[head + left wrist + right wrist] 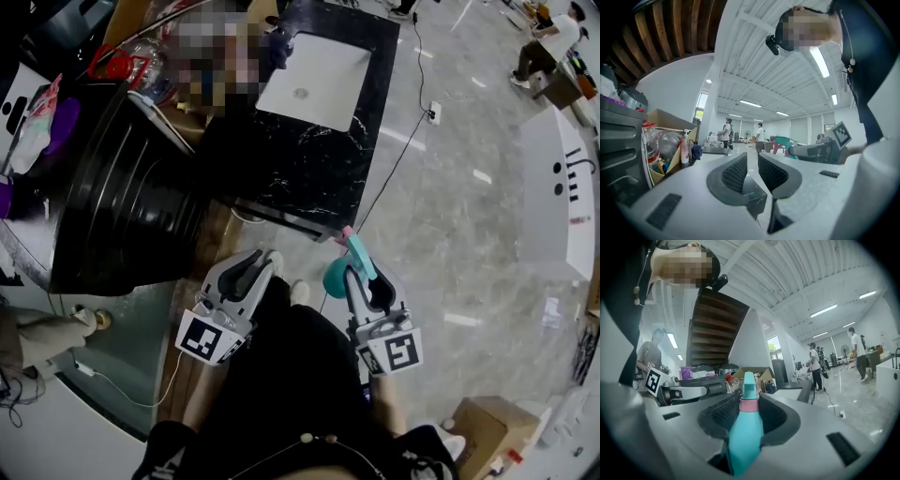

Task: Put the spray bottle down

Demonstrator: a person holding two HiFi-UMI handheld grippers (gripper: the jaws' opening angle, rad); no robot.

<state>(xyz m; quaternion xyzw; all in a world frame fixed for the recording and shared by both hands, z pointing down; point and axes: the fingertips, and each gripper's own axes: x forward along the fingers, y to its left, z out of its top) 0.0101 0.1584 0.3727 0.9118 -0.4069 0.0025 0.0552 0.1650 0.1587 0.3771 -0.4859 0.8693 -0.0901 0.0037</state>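
Observation:
A teal spray bottle with a pink collar lies level between the jaws of my right gripper, nozzle pointing away from me. In the right gripper view the spray bottle fills the gap, and the right gripper is shut on its neck and shoulder. My left gripper hangs beside it at the same height. In its own view the left gripper stands open by a narrow gap with nothing between the pads. Both point towards the black marble table just ahead.
A white rectangular panel lies on the marble table. A big black ribbed drum stands to the left. A cardboard box holds bottles. A cable and a socket lie on the grey floor. Another carton sits bottom right.

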